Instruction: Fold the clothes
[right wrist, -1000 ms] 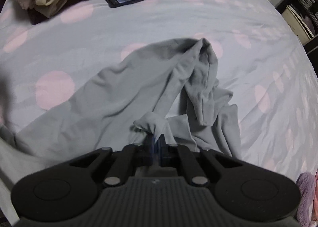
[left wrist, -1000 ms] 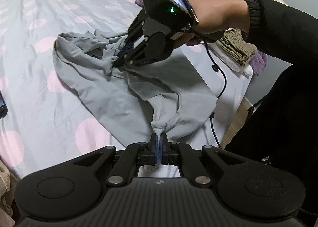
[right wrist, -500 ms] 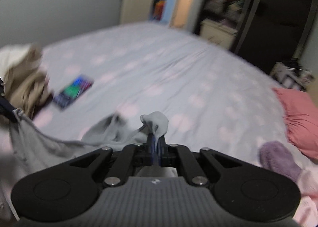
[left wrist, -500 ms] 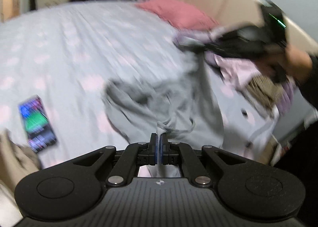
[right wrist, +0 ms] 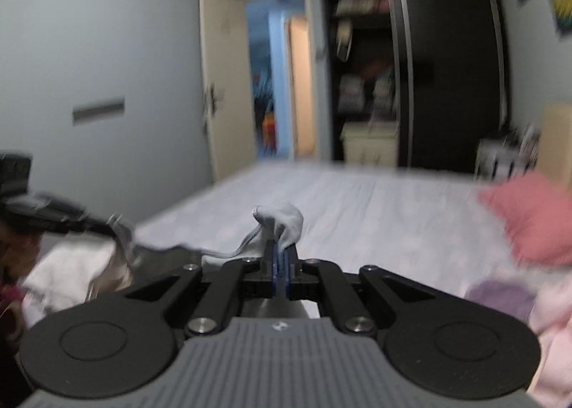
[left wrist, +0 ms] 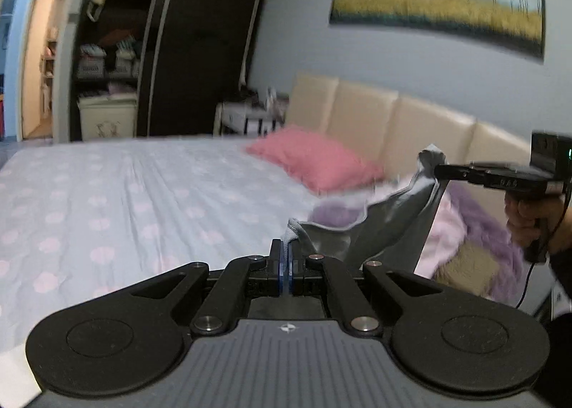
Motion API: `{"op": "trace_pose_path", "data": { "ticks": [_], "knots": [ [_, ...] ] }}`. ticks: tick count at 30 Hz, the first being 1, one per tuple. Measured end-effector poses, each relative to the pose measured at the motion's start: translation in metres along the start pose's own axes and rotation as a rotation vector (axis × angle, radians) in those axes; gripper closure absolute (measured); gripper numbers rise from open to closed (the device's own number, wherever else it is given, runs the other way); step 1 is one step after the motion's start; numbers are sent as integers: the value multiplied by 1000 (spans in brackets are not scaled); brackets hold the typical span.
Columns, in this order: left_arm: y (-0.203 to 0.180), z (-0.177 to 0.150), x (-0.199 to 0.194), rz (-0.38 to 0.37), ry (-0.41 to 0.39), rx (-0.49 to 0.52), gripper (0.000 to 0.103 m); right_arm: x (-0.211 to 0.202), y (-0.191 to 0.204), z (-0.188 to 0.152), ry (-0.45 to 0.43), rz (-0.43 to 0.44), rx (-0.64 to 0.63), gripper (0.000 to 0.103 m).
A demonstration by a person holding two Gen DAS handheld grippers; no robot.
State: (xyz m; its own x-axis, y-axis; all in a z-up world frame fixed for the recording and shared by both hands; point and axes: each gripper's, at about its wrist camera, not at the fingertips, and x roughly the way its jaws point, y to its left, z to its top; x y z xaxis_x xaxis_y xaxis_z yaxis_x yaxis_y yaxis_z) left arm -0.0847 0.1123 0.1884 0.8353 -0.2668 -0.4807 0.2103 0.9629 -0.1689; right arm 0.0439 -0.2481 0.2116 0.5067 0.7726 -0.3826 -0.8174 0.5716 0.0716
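Two grippers, each pinched tight on the grey garment.

Left gripper [left wrist: 286, 257] and right gripper [right wrist: 280, 257] have their fingers closed on small bunched nubs of grey garment [left wrist: 389, 225], which hangs stretched between them above the bed [left wrist: 143, 193]. Such scant bites could slip under a tug, dropping it in a heap. It looks thin, soft, hemmed and rumpled.

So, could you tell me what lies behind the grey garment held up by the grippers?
Behind the grey garment, the left wrist view shows purple and pale pink clothes on the bed; whatever lies directly behind the cloth is covered.
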Motion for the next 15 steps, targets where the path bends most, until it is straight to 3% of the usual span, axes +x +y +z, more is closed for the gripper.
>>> {"op": "trace_pose_path", "data": {
  "ticks": [5,9,12,13,15],
  "knots": [
    [9,-64,65,55,271,27,103,57,-3,-79,353,43,17,99],
    [11,-118,102,41,463,33,103,102,16,-156,633,115,-44,98],
    [12,-142,108,28,525,53,103,97,27,-168,661,145,-226,86],
    [11,-143,107,26,531,62,103,95,30,-172,667,155,-288,69],
    [9,-146,106,23,541,78,103,90,38,-179,679,174,-412,56]
  ]
}}
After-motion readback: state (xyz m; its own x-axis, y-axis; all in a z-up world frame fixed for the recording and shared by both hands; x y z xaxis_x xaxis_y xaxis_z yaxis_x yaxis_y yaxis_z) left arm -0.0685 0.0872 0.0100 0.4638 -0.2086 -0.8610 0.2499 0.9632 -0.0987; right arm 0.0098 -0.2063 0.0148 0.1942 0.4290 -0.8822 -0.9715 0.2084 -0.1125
